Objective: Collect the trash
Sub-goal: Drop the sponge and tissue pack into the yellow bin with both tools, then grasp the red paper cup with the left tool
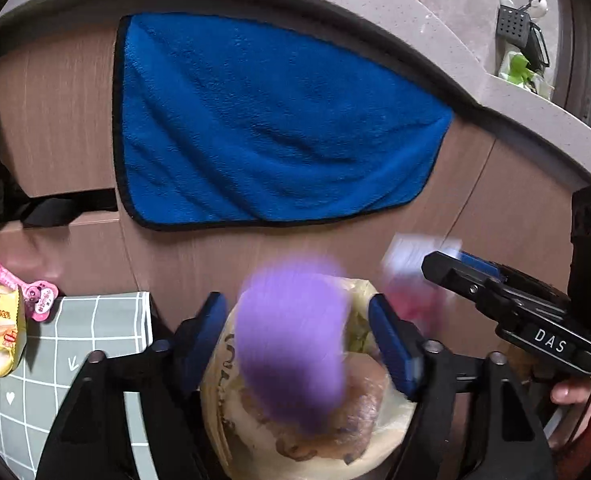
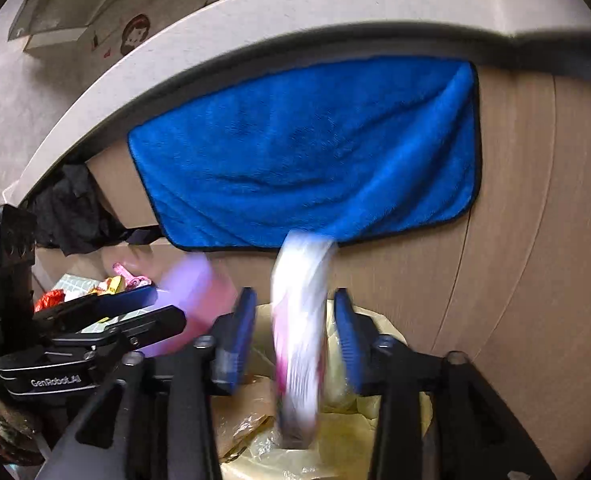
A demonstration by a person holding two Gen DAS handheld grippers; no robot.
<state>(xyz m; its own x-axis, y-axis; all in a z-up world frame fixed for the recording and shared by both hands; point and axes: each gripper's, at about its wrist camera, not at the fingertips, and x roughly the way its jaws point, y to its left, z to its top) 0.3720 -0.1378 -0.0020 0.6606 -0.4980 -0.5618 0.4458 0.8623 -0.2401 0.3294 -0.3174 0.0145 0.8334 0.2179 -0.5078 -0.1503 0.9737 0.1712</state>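
The left gripper [image 1: 297, 340] stands spread, a blurred purple wrapper [image 1: 291, 344] loose between its blue pads above the yellow plastic trash bag [image 1: 371, 424]. The right gripper [image 2: 295, 340] is likewise spread, a blurred white-and-pink packet [image 2: 301, 340] free between its pads over that bag.

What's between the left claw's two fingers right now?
In the left wrist view, a blurred purple item sits between the open left claw's fingers, untouched by either pad, above the yellowish trash bag. The right wrist view shows it only partly.
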